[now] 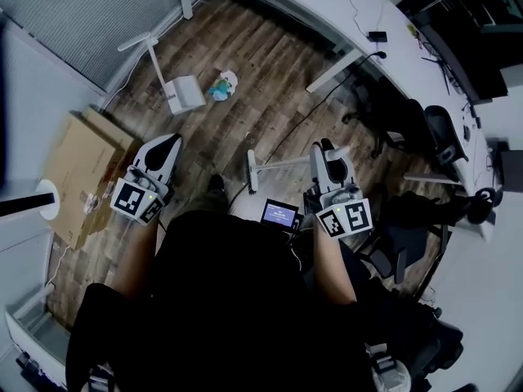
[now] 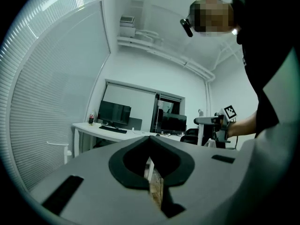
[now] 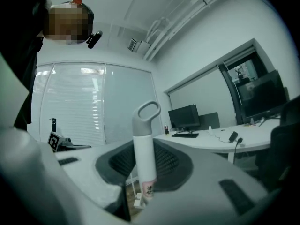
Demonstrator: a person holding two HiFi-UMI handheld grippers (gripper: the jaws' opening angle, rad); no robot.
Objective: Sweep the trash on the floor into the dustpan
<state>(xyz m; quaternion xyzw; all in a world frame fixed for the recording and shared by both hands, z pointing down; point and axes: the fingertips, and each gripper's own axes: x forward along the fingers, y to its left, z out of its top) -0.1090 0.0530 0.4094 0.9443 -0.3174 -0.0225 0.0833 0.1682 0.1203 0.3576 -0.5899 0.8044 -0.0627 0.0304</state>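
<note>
Top-down head view of an office w/ a wood floor (image 1: 270, 96). A person stands mid-room w/ a gripper in each hand, both pointing level. R gripper (image 1: 325, 152) is clamped on the white broom (image 1: 282, 163). Its own view shows the handle upright btw the pads, loop end on top. The broom head sits low, near the person's shoe. L gripper (image 1: 166, 147) is pressed together w/ nothing in it; only a thin slit of floor shows btw its jaws. Trash (image 1: 222, 85), a small crumpled blue-and-white wad, lies well ahead, just beside the white dustpan (image 1: 186, 95). The pan's long handle rises toward the pic's upper left. Flat cardboard (image 1: 78, 170) lies at left, and a desk (image 1: 327, 11) curves across the top. Judgement: this looks like the approach, w/ sweeping not yet begun. To do it well, bring the broom head down on the far side of the wad from the pan, so each stroke pushes toward the pan's mouth. Which way the mouth faces isn't clear from here, so check first. Use short, low strokes, since the wad looks light and may skid or roll past. The pan stands free and could slide when hit. The empty L gripper could open and steady its handle. Mind the dark cable on the floor ahead.
</note>
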